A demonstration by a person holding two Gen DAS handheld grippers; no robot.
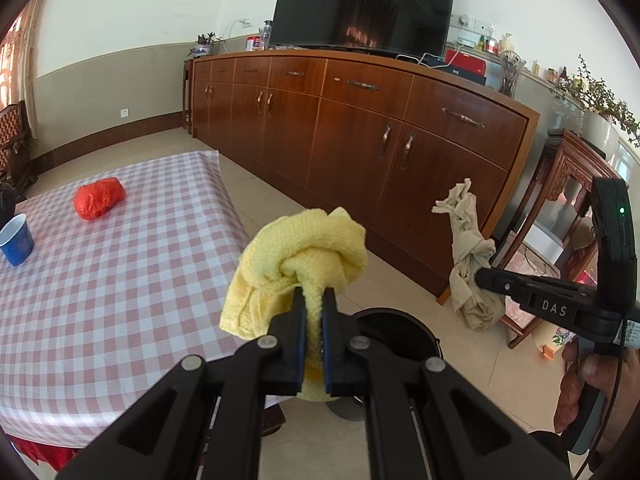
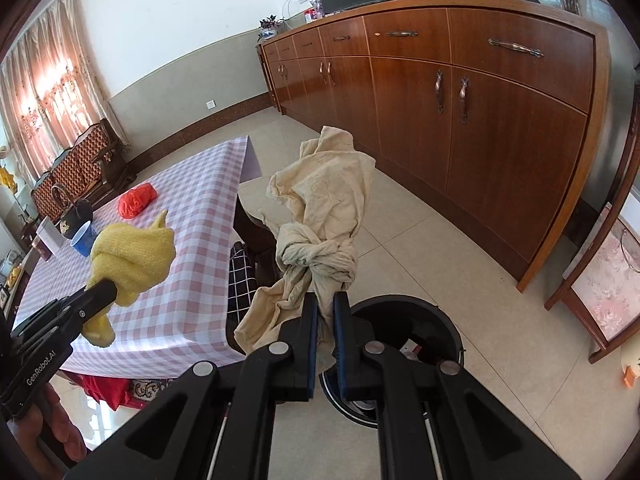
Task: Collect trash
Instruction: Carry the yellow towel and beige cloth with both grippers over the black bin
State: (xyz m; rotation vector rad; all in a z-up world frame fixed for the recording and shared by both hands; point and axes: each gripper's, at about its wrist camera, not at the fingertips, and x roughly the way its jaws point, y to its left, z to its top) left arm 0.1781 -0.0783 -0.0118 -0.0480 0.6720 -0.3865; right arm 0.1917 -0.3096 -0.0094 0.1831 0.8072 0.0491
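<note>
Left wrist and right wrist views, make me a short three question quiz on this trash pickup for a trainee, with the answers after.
1. True or false: the left claw is shut on the yellow cloth.
2. What does the right claw hold? A) blue cup B) knotted beige cloth C) red bag
3. Fill in: the black bin stands on the ____, beside the checked table.

Key
1. True: its pads pinch the cloth.
2. B: the beige cloth is clamped below its knot; the blue cup and red bag lie on the table.
3. Floor.
</note>
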